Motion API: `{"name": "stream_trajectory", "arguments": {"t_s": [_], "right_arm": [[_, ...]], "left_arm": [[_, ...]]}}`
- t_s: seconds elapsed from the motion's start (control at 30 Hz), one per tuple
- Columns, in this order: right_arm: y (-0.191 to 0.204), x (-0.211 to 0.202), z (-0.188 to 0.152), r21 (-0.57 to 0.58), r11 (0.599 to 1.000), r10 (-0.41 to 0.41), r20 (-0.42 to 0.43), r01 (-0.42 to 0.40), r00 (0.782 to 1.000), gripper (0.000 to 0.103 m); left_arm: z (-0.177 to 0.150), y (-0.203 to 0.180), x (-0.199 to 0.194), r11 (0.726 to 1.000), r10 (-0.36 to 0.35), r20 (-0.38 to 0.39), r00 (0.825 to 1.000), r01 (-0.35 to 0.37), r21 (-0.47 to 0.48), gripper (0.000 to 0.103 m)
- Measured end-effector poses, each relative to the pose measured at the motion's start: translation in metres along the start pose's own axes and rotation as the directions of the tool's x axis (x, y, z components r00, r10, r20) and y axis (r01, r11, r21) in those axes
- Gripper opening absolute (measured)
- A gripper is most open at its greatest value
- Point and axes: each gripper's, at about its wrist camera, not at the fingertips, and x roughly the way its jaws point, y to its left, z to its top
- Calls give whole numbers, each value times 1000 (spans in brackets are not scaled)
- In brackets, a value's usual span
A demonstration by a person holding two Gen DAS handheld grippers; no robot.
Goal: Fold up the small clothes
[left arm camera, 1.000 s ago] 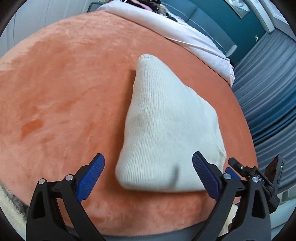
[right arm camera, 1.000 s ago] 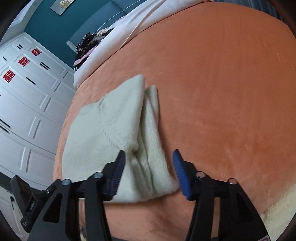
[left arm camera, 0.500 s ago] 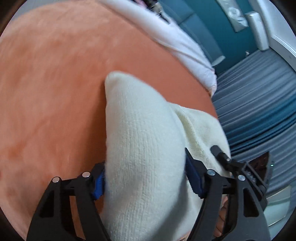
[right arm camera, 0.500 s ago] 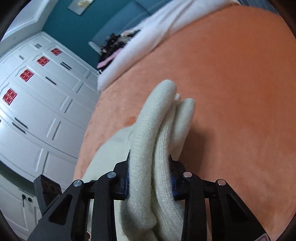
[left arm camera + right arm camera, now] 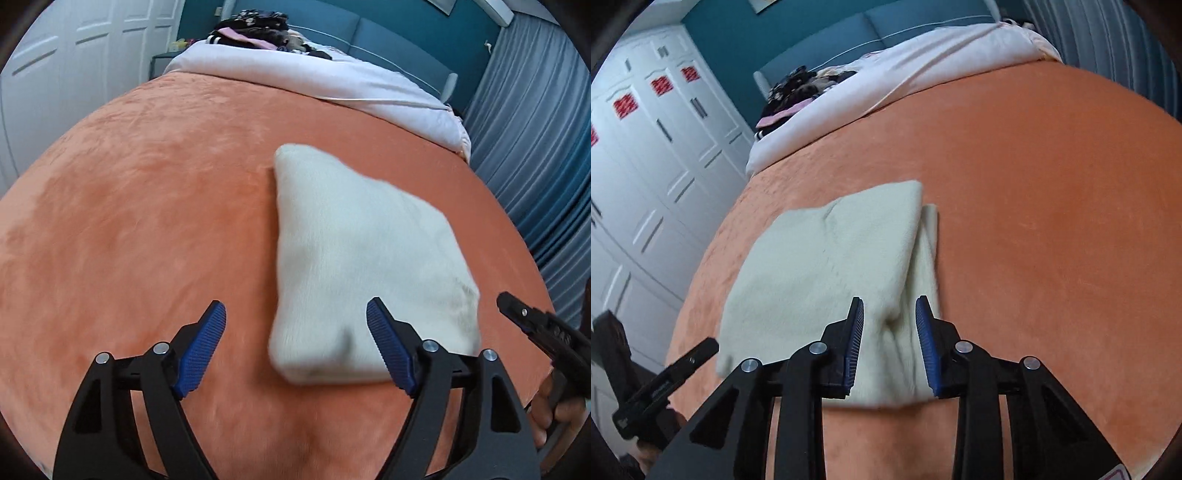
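A cream knitted garment (image 5: 362,258) lies folded flat on the orange blanket (image 5: 147,221). It also shows in the right wrist view (image 5: 834,266), with a narrower folded layer along its right side. My left gripper (image 5: 295,343) is open and empty, just above the garment's near left corner. My right gripper (image 5: 890,339) is open with a narrow gap, empty, above the garment's near right edge. The other gripper's tip shows at the right edge of the left wrist view (image 5: 535,328).
The orange blanket (image 5: 1052,221) covers the bed. A white duvet (image 5: 332,81) lies at the far end with dark clothes (image 5: 258,26) piled on it. White wardrobe doors (image 5: 646,166) stand on the left and grey curtains (image 5: 546,129) on the right.
Both grippers held the garment's near edge half a second ago. Both have opened and pulled back, and the garment now lies flat on the blanket.
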Motion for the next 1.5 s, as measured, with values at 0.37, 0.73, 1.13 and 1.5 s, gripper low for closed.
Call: {"name": "stream_trajectory", "arguments": {"t_s": [0.37,0.73,1.13,1.5], "right_arm": [[-5,-15,-34,-70,991,-119,-54,116,991,20],[3,6,-117,-96,973,-205,79,212,976,53],[27,22,-130,-215,939,-257,84,269,963,87],[27,19,-136,-163,935,-304,82,314,949,90]], "left_arm": [[-35,-17,1,985,136,-18,991,-133,112,78],[-99,-13,8,968,205,12,979,-204,147,98],[-113,-15,12,948,239,91,967,-253,195,98],[-115,-17,13,946,243,91,966,-256,197,98]]}}
